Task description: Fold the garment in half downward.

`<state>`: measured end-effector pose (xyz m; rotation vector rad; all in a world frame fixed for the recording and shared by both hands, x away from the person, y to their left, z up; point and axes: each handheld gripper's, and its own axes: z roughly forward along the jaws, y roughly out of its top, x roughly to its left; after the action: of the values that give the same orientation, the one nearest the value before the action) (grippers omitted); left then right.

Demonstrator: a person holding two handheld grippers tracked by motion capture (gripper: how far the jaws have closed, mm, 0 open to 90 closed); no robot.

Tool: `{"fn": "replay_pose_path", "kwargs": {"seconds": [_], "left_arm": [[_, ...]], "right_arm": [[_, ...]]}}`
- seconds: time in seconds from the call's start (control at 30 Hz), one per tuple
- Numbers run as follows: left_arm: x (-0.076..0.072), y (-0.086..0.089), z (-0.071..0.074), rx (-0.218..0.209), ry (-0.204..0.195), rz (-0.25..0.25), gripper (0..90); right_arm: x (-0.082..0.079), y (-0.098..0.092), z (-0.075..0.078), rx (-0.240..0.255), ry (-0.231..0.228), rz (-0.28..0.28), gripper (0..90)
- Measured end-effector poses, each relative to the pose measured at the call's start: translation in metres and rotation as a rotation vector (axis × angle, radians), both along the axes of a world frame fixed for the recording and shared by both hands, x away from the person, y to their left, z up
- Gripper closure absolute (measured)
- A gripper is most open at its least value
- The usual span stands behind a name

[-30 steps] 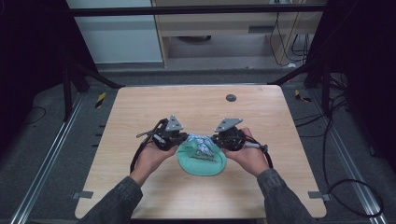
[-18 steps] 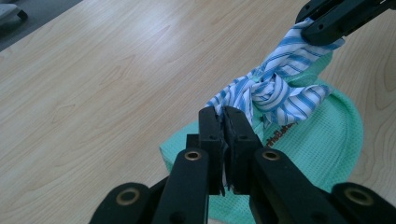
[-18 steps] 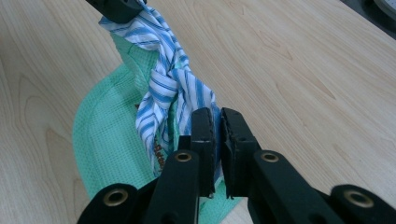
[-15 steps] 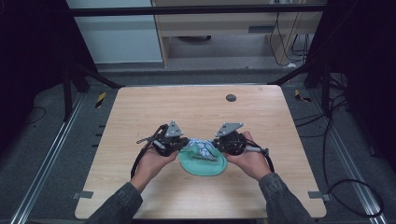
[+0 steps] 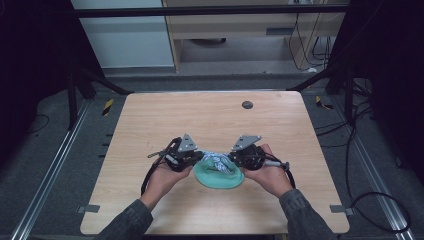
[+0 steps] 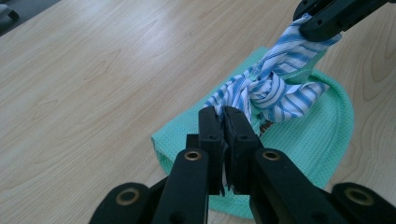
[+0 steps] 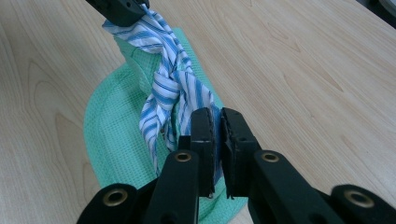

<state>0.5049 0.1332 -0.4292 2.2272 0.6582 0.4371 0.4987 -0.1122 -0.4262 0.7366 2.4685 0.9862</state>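
A blue-and-white striped cloth [image 5: 216,161] is twisted into a rope and stretched between my two grippers, just above the table. My left gripper [image 6: 223,114] is shut on one end of it, also seen as the left gripper [image 5: 197,159] in the high view. The right gripper [image 7: 215,116] is shut on the other end, and shows as the right gripper [image 5: 234,160] from above. A green waffle cloth [image 5: 220,177] lies rumpled beneath the striped cloth [image 6: 271,88]. Parts of the green cloth [image 7: 112,135] rise toward the twisted striped cloth [image 7: 168,88].
The light wooden table [image 5: 210,115] stretches out beyond the hands, with a small dark round disc [image 5: 247,104] near its far edge. Black frame legs and cables stand around the table on the grey floor.
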Motion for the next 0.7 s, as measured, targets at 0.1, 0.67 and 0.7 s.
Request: {"fn": "replay_pose_path", "kwargs": {"seconds": [0.1, 0.67, 0.7], "left_arm": [[-0.001, 0.0, -0.001, -0.004, 0.001, 0.0, 86.4], [-0.02, -0.002, -0.017, 0.024, 0.006, -0.053, 86.3], [-0.021, -0.002, -0.018, 0.026, 0.006, -0.054, 86.2]], "right_arm": [[-0.002, -0.001, -0.001, -0.001, 0.002, 0.0, 83.9], [-0.021, -0.004, -0.015, -0.038, -0.002, 0.027, 83.4], [-0.022, -0.004, -0.016, -0.038, 0.001, 0.027, 83.4]]}}
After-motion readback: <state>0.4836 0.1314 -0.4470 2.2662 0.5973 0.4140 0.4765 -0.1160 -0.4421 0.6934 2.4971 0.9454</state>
